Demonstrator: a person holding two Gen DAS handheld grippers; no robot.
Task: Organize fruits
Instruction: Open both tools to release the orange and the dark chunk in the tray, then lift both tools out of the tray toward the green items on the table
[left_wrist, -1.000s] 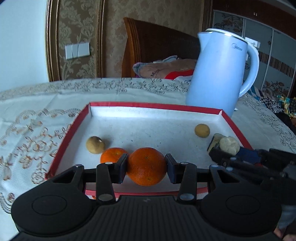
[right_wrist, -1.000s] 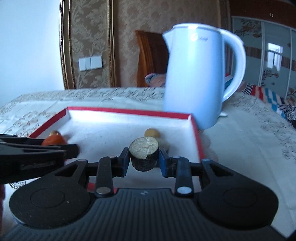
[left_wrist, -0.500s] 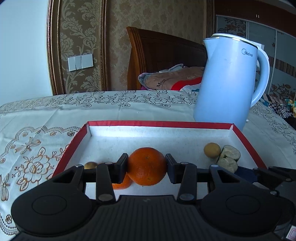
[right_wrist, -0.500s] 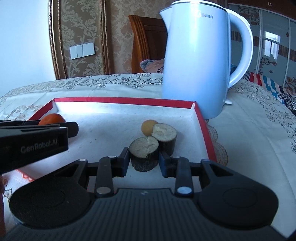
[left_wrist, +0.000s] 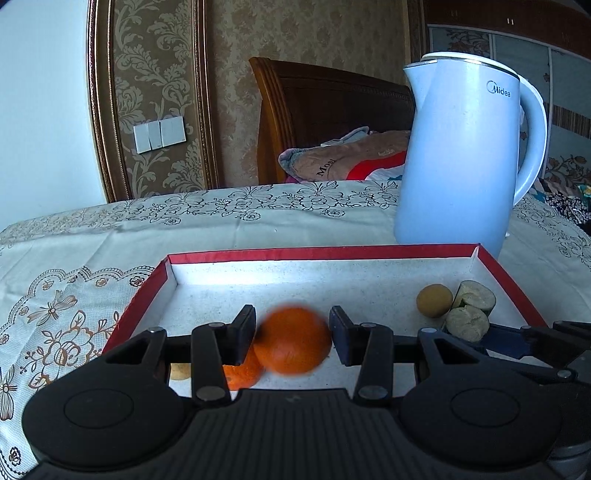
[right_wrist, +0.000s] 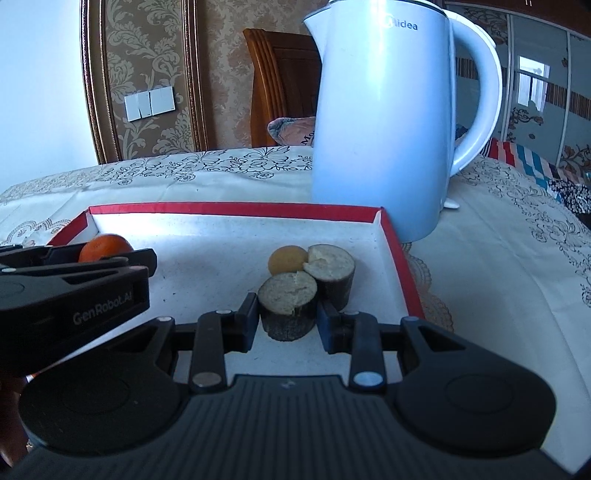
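Observation:
A red-rimmed white tray (left_wrist: 321, 254) lies on the table. My left gripper (left_wrist: 292, 336) is open; a blurred orange (left_wrist: 293, 340) sits loose between its spread fingers, over a second orange (left_wrist: 242, 373) and beside a small brown fruit (left_wrist: 179, 371). My right gripper (right_wrist: 286, 318) stands around a dark-skinned cut fruit piece (right_wrist: 288, 304) resting on the tray, the jaws slightly parted. A second cut piece (right_wrist: 330, 271) and a round yellow fruit (right_wrist: 286, 259) touch it behind. The same group shows in the left wrist view (left_wrist: 463, 314).
A tall pale blue Midea kettle (left_wrist: 461, 155) stands just behind the tray's far right corner; it also shows in the right wrist view (right_wrist: 388, 118). A lace tablecloth (left_wrist: 55, 306) covers the table. A wooden chair with cloth stands behind the table.
Both grippers lowered toward the tray floor. The left jaws opened and the orange came loose. The right jaws eased apart around the cut piece, now resting by the other piece.

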